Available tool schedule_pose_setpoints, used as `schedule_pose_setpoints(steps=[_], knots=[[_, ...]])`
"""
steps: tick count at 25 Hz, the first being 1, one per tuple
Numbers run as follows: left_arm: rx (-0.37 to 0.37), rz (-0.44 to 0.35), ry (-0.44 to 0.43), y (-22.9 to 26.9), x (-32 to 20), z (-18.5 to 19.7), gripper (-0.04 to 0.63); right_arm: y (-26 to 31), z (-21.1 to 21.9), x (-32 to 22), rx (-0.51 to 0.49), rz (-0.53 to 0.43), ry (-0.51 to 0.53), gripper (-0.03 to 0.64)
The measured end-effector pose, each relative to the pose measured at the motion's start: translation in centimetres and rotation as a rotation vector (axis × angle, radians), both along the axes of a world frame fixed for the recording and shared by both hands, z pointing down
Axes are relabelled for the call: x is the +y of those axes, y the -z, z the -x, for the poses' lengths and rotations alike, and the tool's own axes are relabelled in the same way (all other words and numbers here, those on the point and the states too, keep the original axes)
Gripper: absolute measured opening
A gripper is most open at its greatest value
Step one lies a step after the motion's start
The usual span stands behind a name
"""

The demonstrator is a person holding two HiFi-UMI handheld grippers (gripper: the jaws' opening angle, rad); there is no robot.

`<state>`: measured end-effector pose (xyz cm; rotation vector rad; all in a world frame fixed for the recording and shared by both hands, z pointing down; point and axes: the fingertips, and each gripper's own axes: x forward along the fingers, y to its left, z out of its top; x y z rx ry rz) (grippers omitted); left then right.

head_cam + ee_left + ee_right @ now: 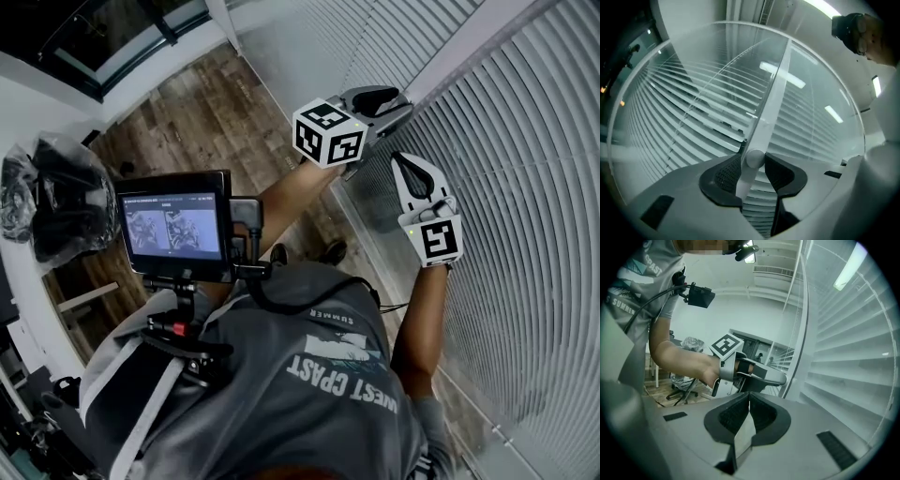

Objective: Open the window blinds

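My left tongs (753, 158) apart, smooth round-tipped white wand (774, 96) between | right tongs (749, 397) together | flat white slats (853, 366) | my shirt (281, 394) reads SUMMER

White horiz. slat blinds (525, 187), lowered over window; thin tilt wand (771, 103) hanging in front.

The blinds (525, 187) are seen in white horizontal stripes, the wand (771, 103) in white. The left tongs (753, 169) and right tongs (749, 408) are coloured pale grey, with black dotted pads (725, 176) and black-and-white square markers (328, 131). The floor (202, 117) is patterned in brown wood grain.
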<state>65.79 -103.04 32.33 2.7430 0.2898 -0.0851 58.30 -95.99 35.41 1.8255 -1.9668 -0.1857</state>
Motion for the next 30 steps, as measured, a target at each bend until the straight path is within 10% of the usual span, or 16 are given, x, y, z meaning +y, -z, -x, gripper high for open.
schedule_pose_setpoints(steps=[4, 6, 10, 12, 16, 20, 22, 26, 30], knots=[[0.009, 0.019, 0.006, 0.4, 0.2, 0.1, 0.127, 0.0, 0.0, 0.1, 0.001, 0.006, -0.001, 0.002], [0.005, -0.111, 0.033, 0.5, 0.4, 0.1, 0.126, 0.0, 0.0, 0.1, 0.0, 0.005, -0.001, 0.002], [-0.075, -1.121, 0.238, 0.1, 1.5, -0.1, 0.126, -0.2, -0.1, 0.1, -0.001, 0.006, 0.001, 0.002], [-0.086, -1.314, 0.262, -0.1, 1.8, -0.4, 0.126, -0.3, -0.2, 0.0, -0.001, 0.008, 0.001, 0.002], [-0.079, -1.08, 0.201, -0.4, 1.6, -0.4, 0.126, -0.6, -0.2, -0.1, -0.008, 0.015, -0.003, 0.002], [-0.004, -0.308, 0.045, 0.3, 0.7, 0.4, 0.141, -0.6, -0.1, -0.1, -0.01, 0.01, -0.002, 0.002], [0.015, -0.106, 0.024, 0.7, 0.2, 0.5, 0.14, -0.5, -0.2, -0.1, -0.008, 0.007, -0.002, 0.002], [0.024, -0.015, 0.026, 1.1, -0.1, 0.1, 0.124, -0.1, -0.7, -0.2, -0.009, 0.01, -0.002, 0.002], [0.002, -0.208, 0.035, 1.0, 0.4, 0.1, 0.123, -0.4, -0.6, -0.1, -0.01, 0.01, -0.004, 0.002]])
